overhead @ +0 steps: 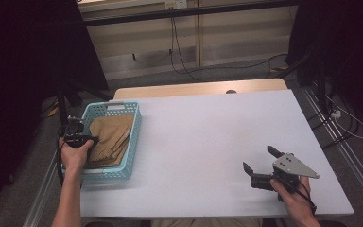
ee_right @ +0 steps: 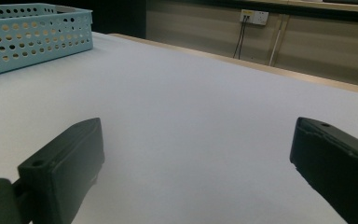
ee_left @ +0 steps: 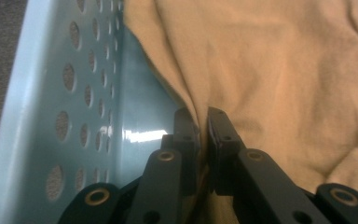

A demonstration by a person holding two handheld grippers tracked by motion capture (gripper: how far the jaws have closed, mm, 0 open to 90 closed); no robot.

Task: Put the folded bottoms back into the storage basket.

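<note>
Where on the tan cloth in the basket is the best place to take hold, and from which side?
Probably the raised fold along the tan cloth edge nearest the basket wall, from above. The fabric stands up there in a ridge, and the left tool is shut on it. The right tool is open over the table.

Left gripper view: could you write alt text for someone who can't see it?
Two black jaws of the left gripper are shut on a fold of tan cloth inside a light blue basket, whose perforated wall runs along the left.
</note>
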